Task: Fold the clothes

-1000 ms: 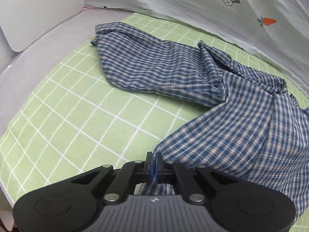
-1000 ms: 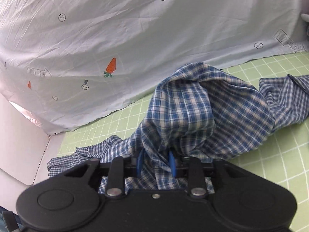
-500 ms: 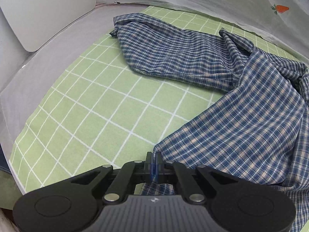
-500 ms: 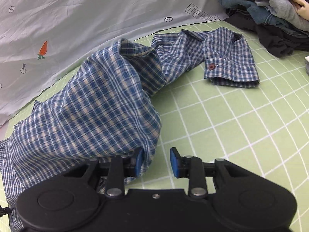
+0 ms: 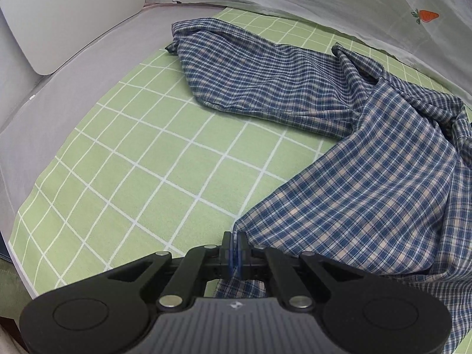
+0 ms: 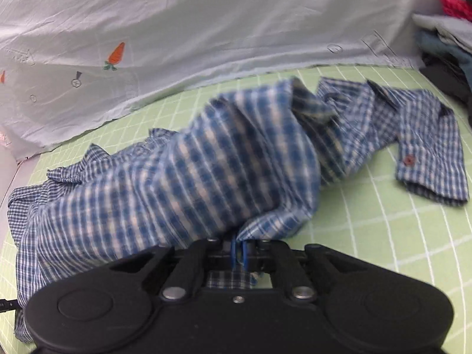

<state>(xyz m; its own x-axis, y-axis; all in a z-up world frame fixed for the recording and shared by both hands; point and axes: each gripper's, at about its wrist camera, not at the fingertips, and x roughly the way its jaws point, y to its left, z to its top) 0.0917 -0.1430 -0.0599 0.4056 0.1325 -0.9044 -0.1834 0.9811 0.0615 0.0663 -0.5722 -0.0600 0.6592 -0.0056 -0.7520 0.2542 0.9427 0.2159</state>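
Observation:
A blue and white checked shirt (image 5: pixel 368 183) lies spread over the green grid sheet (image 5: pixel 141 159). One sleeve (image 5: pixel 253 76) stretches toward the far left corner. My left gripper (image 5: pixel 235 247) is shut on the shirt's near hem corner. In the right wrist view the same shirt (image 6: pixel 206 183) bulges up in a blurred fold, and its cuffed sleeve (image 6: pixel 427 162) with a red button lies flat to the right. My right gripper (image 6: pixel 239 250) is shut on an edge of the shirt, with cloth pinched between the blue pads.
A pale sheet with carrot prints (image 6: pixel 177 29) hangs along the back of the bed. A white panel (image 5: pixel 67 14) stands at the far left corner. A pile of other clothes (image 6: pixel 445 47) sits at the far right. Bare green sheet (image 6: pixel 398 250) shows right of the shirt.
My right gripper's jaws stood open beside the shirt's fold and have now shut on its edge. The right view swung back to the left. The left gripper kept its hold.

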